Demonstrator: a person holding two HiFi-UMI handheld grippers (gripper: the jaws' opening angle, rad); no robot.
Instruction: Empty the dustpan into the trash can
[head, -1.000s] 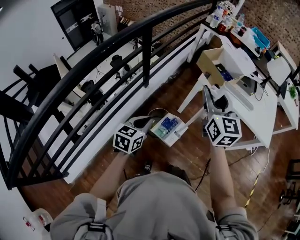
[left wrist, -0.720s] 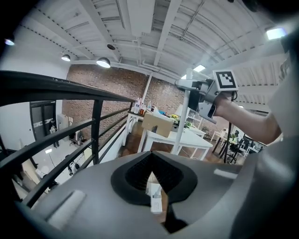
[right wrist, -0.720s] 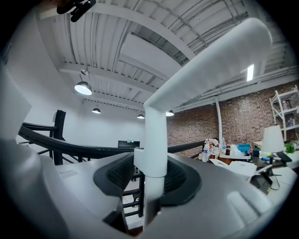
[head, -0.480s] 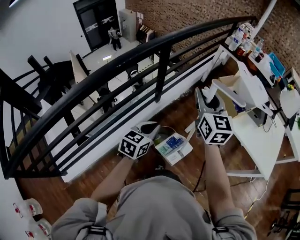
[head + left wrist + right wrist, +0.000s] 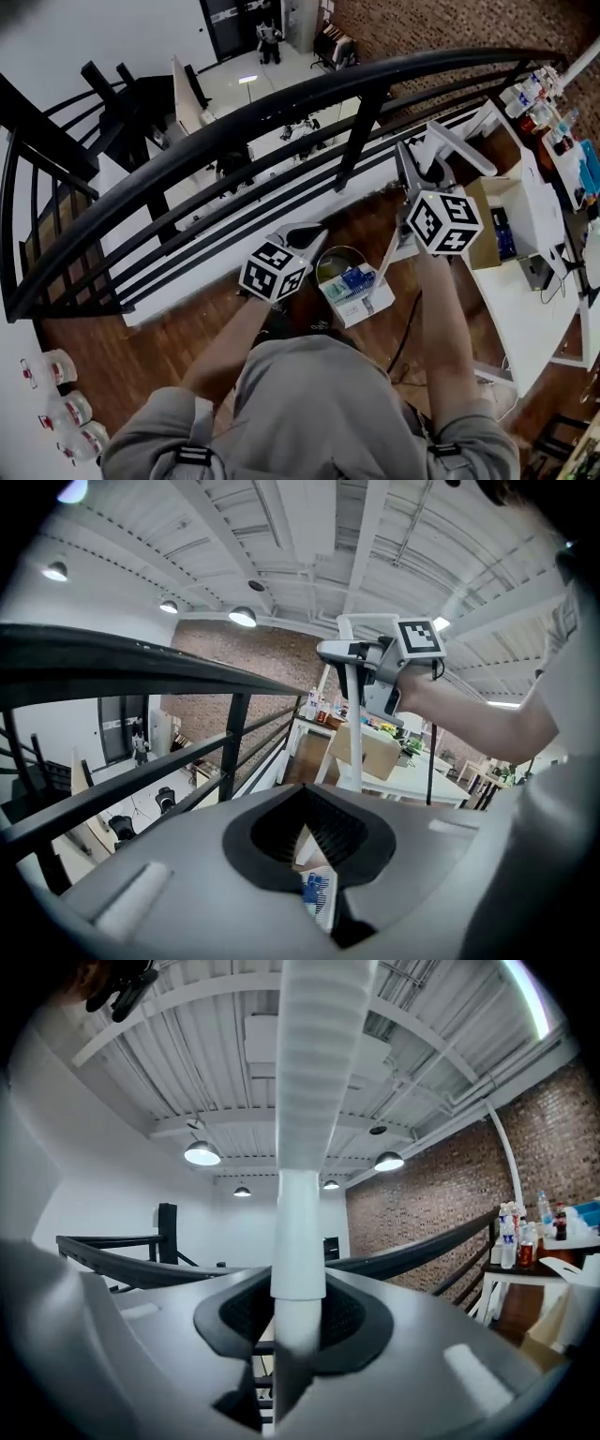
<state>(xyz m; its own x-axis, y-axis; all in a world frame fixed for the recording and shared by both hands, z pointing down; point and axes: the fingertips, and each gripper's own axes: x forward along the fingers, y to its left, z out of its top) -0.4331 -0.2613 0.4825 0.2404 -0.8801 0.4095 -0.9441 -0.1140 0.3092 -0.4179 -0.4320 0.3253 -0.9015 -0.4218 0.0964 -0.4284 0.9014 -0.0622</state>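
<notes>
A white dustpan point(image 5: 361, 298) with blue and white scraps in it hangs over the wooden floor, touching or overlapping the round rim of the trash can point(image 5: 330, 255). Its long white handle point(image 5: 389, 253) rises to my right gripper point(image 5: 412, 183), whose jaws are closing on it. In the right gripper view the handle point(image 5: 300, 1147) stands upright between the pads of that gripper point(image 5: 298, 1307). My left gripper point(image 5: 309, 232) hovers just left of the can, its tips together with nothing seen between them. Through the left gripper point(image 5: 305, 794) the dustpan point(image 5: 319, 897) shows below.
A black railing point(image 5: 281, 112) runs close ahead, with a lower floor beyond it. White tables point(image 5: 525, 291) with a cardboard box point(image 5: 492, 211) and bottles point(image 5: 544, 98) stand to the right. Plastic bottles point(image 5: 66, 412) sit at lower left. A cable point(image 5: 408, 328) lies on the floor.
The right gripper and the handle have swung away from the white table toward the railing. The left gripper has shifted alongside the can. The dustpan now sits closer over the can's rim.
</notes>
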